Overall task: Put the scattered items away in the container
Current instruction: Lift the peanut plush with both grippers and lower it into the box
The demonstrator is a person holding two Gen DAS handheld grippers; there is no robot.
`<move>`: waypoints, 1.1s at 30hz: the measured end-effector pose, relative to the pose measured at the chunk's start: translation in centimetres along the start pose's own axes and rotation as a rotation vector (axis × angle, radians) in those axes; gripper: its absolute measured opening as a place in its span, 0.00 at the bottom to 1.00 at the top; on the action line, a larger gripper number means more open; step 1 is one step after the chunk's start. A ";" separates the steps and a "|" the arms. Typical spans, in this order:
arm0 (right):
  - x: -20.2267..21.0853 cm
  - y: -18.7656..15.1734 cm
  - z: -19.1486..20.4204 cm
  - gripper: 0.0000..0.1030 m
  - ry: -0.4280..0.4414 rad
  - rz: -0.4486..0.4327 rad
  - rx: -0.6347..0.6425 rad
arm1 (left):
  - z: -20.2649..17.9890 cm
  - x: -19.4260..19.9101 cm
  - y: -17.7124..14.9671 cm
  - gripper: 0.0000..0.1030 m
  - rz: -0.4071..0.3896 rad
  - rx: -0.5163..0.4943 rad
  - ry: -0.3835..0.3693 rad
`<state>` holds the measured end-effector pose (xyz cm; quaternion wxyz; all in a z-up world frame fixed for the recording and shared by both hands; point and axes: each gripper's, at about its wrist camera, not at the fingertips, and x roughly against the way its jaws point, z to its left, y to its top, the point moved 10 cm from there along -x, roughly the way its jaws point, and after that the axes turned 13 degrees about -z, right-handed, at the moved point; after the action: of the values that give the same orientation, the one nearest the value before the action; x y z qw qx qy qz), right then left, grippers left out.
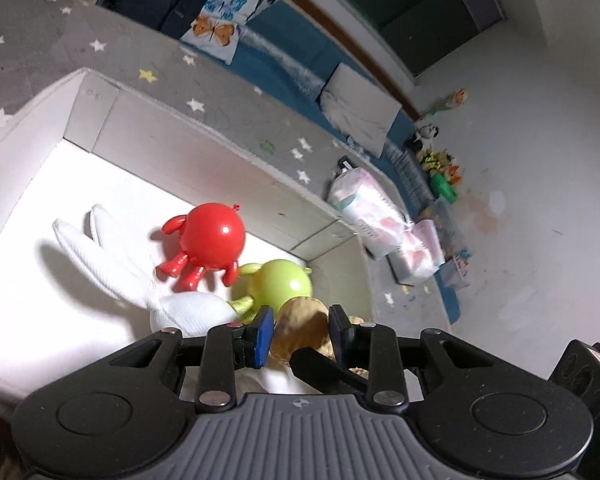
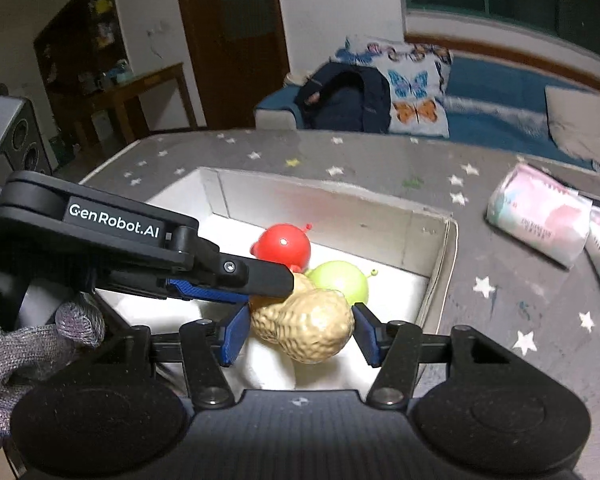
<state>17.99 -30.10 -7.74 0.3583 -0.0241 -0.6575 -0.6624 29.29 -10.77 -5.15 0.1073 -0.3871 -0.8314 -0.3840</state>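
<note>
A white cardboard box (image 1: 112, 116) stands on the grey star-patterned surface; it also shows in the right wrist view (image 2: 446, 256). Inside lie a red round toy (image 1: 212, 240) (image 2: 286, 246), a green round toy (image 1: 280, 284) (image 2: 342, 280) and a white plush rabbit (image 1: 140, 280). My right gripper (image 2: 298, 334) is shut on a tan peanut toy (image 2: 308, 326), held over the box's near end. My left gripper (image 1: 302, 334) hovers over the box with its jaws apart around the same peanut (image 1: 300, 320); its arm crosses the right wrist view (image 2: 140, 248).
Two pink-and-white tissue packs (image 2: 538, 214) (image 1: 364, 208) lie on the grey surface right of the box. A blue sofa with a butterfly pillow (image 2: 416, 92) and a dark jacket (image 2: 348, 96) stands behind. Small toys (image 1: 440, 160) lie on the floor.
</note>
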 end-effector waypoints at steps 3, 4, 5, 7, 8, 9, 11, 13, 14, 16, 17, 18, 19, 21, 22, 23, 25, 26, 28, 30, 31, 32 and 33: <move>-1.1 -0.6 -0.5 0.55 -0.004 0.028 -0.012 | 0.6 -0.8 -0.2 0.31 0.020 0.000 0.005; -1.3 -0.7 -0.6 0.54 -0.006 0.034 -0.012 | 0.7 -0.9 -0.2 0.31 0.022 -0.004 0.005; -1.5 -0.8 -0.6 0.54 -0.009 0.036 -0.007 | 0.8 -1.1 -0.2 0.31 0.023 -0.007 0.005; -1.7 -0.9 -0.5 0.54 -0.019 0.042 0.005 | 1.0 -1.2 -0.1 0.31 0.025 -0.006 0.005; -1.8 -1.0 -0.4 0.54 -0.026 0.050 0.013 | 1.0 -1.3 -0.1 0.31 0.026 -0.006 0.004; -2.0 -1.0 -0.3 0.54 -0.035 0.055 0.024 | 1.1 -1.3 0.0 0.31 0.026 -0.007 0.003; -2.1 -1.2 0.1 0.54 -0.050 0.062 0.059 | 1.1 -1.3 0.0 0.31 0.025 -0.013 0.006; -2.2 -1.4 0.4 0.54 -0.051 0.066 0.081 | 1.1 -1.2 0.0 0.31 0.023 -0.024 0.010; -2.2 -1.5 0.5 0.54 -0.051 0.068 0.088 | 1.0 -1.2 0.0 0.31 0.023 -0.030 0.010; -2.0 -1.6 0.5 0.54 -0.051 0.069 0.095 | 0.9 -1.2 -0.1 0.31 0.021 -0.043 0.012; -2.1 -1.6 0.5 0.54 -0.050 0.070 0.093 | 0.9 -1.2 -0.1 0.31 0.021 -0.048 0.013; -2.0 -1.6 0.6 0.54 -0.048 0.072 0.093 | 0.8 -1.1 -0.1 0.31 0.021 -0.052 0.013; -2.0 -1.6 0.6 0.54 -0.047 0.073 0.094 | 0.7 -1.2 -0.1 0.31 0.021 -0.056 0.015; -1.8 -1.6 0.7 0.54 -0.045 0.074 0.097 | 0.6 -1.1 0.0 0.31 0.019 -0.063 0.013; -1.8 -1.6 0.7 0.54 -0.045 0.074 0.098 | 0.5 -1.0 0.0 0.31 0.019 -0.067 0.015; -1.7 -1.6 0.7 0.54 -0.044 0.074 0.100 | 0.5 -1.0 -0.1 0.31 0.019 -0.070 0.016; -1.7 -1.5 0.7 0.54 -0.042 0.074 0.101 | 0.5 -0.9 -0.1 0.31 0.017 -0.075 0.018; -1.6 -1.5 0.6 0.54 -0.041 0.073 0.099 | 0.5 -0.9 -0.1 0.31 0.016 -0.076 0.019; -1.6 -1.5 0.7 0.54 -0.042 0.069 0.098 | 0.4 -0.8 -0.1 0.31 0.013 -0.079 0.023; -1.3 -1.4 0.7 0.54 -0.044 0.059 0.100 | 0.3 -0.4 0.0 0.31 0.002 -0.092 0.028; -1.1 -1.3 0.7 0.54 -0.045 0.053 0.100 | 0.1 -0.2 0.0 0.31 -0.004 -0.100 0.031; -1.0 -1.3 0.8 0.54 -0.043 0.047 0.099 | 0.0 0.0 0.0 0.31 -0.011 -0.108 0.032; -0.7 -1.2 0.9 0.54 -0.039 0.038 0.095 | 0.0 0.4 0.0 0.31 -0.018 -0.114 0.034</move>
<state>17.51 -29.16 -8.97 0.3587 -0.0323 -0.6946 -0.6228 29.03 -10.59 -4.94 0.0956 -0.3786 -0.8098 -0.4380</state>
